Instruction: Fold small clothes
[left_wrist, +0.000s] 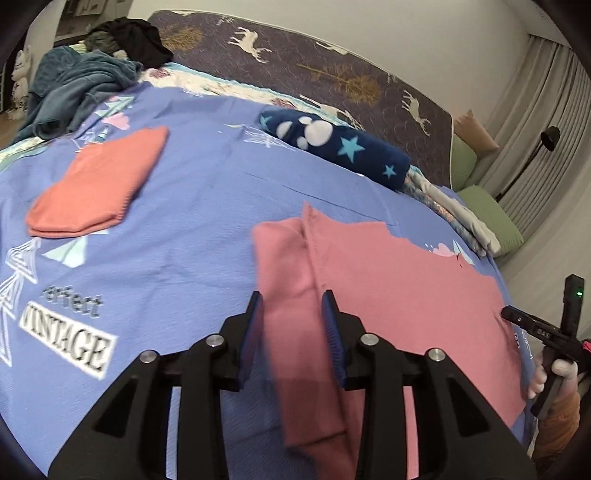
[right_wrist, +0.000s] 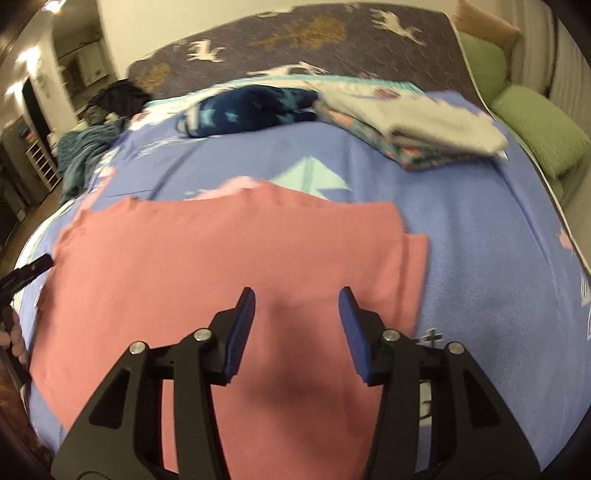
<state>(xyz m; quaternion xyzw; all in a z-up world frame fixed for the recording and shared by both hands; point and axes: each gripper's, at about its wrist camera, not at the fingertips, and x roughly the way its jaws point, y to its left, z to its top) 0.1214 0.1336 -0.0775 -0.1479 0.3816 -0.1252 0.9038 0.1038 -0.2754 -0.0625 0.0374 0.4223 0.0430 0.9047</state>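
Spreading flat on the woven bedspread (right_wrist: 480, 258), the pink knit garment (right_wrist: 221, 266) looks soft.

Lying bare between the folded salmon cloth (left_wrist: 98, 184) and the pink garment (left_wrist: 388, 280): a broad strip of blue bedspread (left_wrist: 192, 236), passable. Blocking the far side: star-patterned roll (left_wrist: 332, 146), folded stack (right_wrist: 417, 125). Crowding the far left corner: teal blanket (left_wrist: 74, 88).

Home bedroom: a bed (left_wrist: 184, 258) is filling the room, pillows (right_wrist: 535, 125) are lying alongside, curtains (left_wrist: 546, 103) are hanging by the wall.
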